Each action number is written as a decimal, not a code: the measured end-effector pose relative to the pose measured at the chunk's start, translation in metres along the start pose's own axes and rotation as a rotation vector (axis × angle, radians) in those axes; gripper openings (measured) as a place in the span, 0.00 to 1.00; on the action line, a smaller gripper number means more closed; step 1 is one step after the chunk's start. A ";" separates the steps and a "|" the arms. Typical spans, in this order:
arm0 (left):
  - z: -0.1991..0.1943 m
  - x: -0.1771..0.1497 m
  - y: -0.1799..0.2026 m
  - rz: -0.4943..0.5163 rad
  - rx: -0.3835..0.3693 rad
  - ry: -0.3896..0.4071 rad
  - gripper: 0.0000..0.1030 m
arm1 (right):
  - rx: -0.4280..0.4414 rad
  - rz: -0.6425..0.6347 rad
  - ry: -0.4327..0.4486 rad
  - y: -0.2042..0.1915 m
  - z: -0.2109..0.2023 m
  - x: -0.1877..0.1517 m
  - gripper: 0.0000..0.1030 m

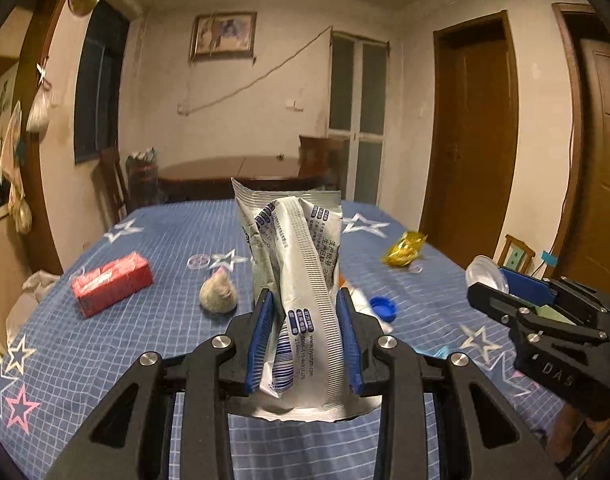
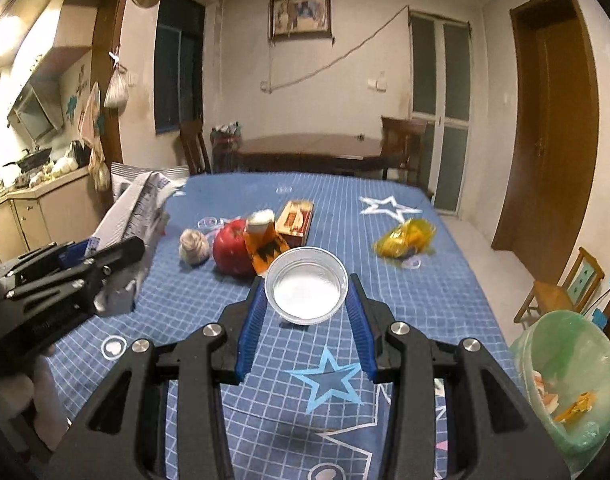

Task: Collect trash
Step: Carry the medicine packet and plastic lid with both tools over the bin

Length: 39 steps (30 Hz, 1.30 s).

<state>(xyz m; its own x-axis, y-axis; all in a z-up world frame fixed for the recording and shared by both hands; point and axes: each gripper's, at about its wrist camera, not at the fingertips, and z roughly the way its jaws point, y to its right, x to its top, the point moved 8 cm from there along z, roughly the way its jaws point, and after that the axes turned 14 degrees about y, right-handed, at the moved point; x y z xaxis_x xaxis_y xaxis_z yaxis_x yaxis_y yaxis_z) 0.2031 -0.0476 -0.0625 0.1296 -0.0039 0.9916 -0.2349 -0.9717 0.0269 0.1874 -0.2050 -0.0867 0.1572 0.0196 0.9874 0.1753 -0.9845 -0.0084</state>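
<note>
Crumpled silver wrapper point(image 1: 301, 280) upright, clamped in left gripper point(image 1: 305, 336); clear plastic cup point(image 2: 307, 290) apparently pinched by right gripper point(image 2: 307, 320)

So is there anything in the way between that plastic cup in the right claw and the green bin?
Nothing visible. The right claw holds the clear plastic cup above the blue tablecloth, and the green-lined bin stands open off the table's right edge. The yellow wrapper lies farther back, off that path.

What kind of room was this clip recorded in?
Most likely a home dining room beside a kitchen: a table under a blue star cloth, a wooden dining table with chairs behind it, and a range hood over a counter on the left.
</note>
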 end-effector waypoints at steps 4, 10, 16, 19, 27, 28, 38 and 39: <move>-0.007 0.010 0.016 0.009 -0.004 0.035 0.33 | -0.017 0.007 0.032 0.004 -0.005 0.008 0.38; -0.010 0.014 0.037 0.020 -0.021 0.051 0.33 | -0.044 -0.001 0.063 0.008 -0.013 0.016 0.38; -0.008 0.020 0.054 0.021 -0.043 0.057 0.33 | -0.077 0.000 0.075 0.022 -0.019 0.020 0.38; -0.005 0.024 0.065 0.021 -0.062 0.062 0.33 | -0.099 -0.001 0.085 0.033 -0.023 0.024 0.38; 0.006 0.041 0.114 0.029 -0.142 0.081 0.34 | -0.185 -0.005 0.110 0.073 -0.040 0.036 0.38; 0.008 0.042 0.120 0.030 -0.151 0.082 0.34 | -0.198 -0.006 0.113 0.080 -0.041 0.037 0.38; 0.033 0.061 0.207 0.032 -0.296 0.078 0.34 | -0.358 0.002 0.103 0.172 -0.070 0.048 0.38; 0.036 0.062 0.214 0.033 -0.307 0.077 0.34 | -0.367 0.006 0.096 0.178 -0.071 0.048 0.38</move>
<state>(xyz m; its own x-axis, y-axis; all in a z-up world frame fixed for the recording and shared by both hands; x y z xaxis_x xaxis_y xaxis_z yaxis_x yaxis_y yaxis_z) 0.1952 -0.2645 0.0007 0.0463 -0.0047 0.9989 -0.5195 -0.8543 0.0201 0.1574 -0.3915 -0.0300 0.0625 0.0141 0.9979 -0.1880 -0.9818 0.0256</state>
